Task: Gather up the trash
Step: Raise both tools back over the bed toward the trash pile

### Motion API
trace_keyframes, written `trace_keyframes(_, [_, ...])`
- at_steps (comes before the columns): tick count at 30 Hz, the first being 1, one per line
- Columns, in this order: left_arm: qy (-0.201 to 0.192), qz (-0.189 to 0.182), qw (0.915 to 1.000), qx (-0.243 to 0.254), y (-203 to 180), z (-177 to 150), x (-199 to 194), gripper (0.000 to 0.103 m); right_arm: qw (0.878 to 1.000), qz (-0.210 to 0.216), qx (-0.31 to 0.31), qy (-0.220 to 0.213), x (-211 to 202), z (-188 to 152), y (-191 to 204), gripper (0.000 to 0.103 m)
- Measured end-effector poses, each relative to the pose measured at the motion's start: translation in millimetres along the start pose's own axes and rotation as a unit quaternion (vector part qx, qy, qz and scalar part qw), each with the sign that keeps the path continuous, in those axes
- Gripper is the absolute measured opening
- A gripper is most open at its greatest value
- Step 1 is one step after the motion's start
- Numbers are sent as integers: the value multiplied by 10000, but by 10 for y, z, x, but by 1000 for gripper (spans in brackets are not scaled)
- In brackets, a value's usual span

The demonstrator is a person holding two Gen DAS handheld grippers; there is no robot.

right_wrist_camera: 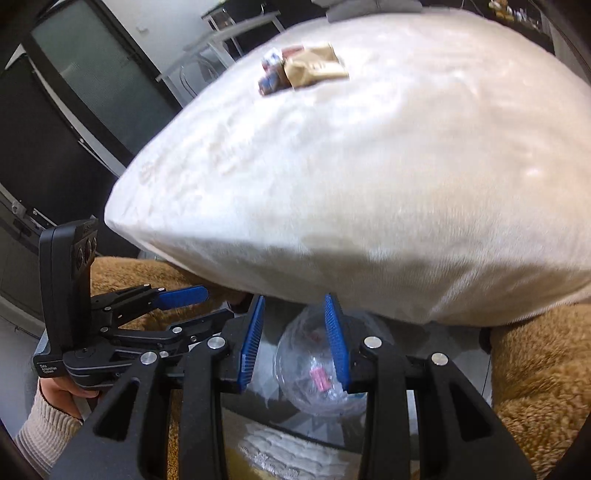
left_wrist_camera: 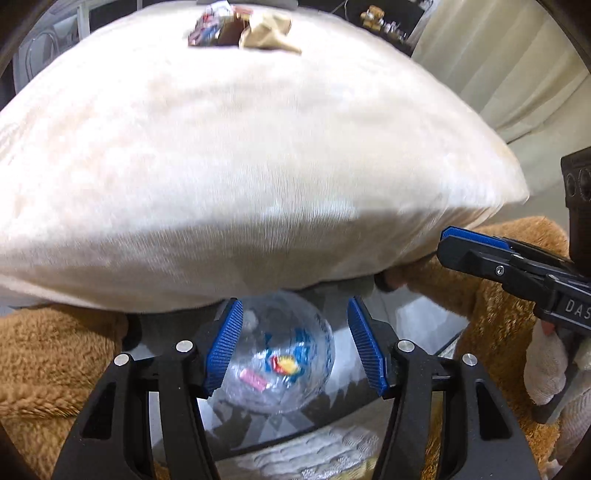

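A big white pillow (left_wrist_camera: 240,166) (right_wrist_camera: 369,184) hangs tilted and motion-blurred, filling both views. At its far end lie crumpled brown paper (left_wrist_camera: 266,35) (right_wrist_camera: 314,66) and coloured wrappers (left_wrist_camera: 210,29) (right_wrist_camera: 273,70). My left gripper (left_wrist_camera: 295,306) (right_wrist_camera: 212,306) and right gripper (right_wrist_camera: 293,299) (left_wrist_camera: 443,243) have their tips buried in the pillow's near lower edge, left one near its left corner. Their jaws stand partly apart and appear clamped on that edge; the bulge hides the pinch. Below, through both gaps, sits a clear plastic bag (left_wrist_camera: 280,354) (right_wrist_camera: 314,376) holding small coloured scraps.
A brown fuzzy cover (left_wrist_camera: 44,350) (right_wrist_camera: 535,369) spreads left and right under the pillow. The bag rests on a grey patterned surface (left_wrist_camera: 417,325). A sleeved hand (right_wrist_camera: 55,398) holds the left tool. Dark cabinets (right_wrist_camera: 74,110) stand at the left, a pale curtain (left_wrist_camera: 498,74) at the right.
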State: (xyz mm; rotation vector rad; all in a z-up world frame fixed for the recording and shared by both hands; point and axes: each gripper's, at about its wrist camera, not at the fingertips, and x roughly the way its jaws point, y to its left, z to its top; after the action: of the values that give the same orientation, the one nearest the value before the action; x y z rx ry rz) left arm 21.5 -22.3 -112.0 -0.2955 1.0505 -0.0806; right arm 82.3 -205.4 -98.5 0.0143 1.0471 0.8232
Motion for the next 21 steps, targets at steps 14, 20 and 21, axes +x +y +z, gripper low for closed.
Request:
trace_keyframes(14, [-1192, -383, 9921, -14, 227, 531, -519, 58, 9945, -11, -561, -884, -248, 542, 51, 47])
trace_keyframes(20, [-1505, -395, 9878, -92, 374, 845, -610, 61, 9924, -15, -703, -1012, -137, 847, 47, 51])
trace_keyframes(21, [-1546, -411, 9870, -129, 413, 897, -619, 63, 9922, -18, -715, -1018, -101, 903, 41, 51])
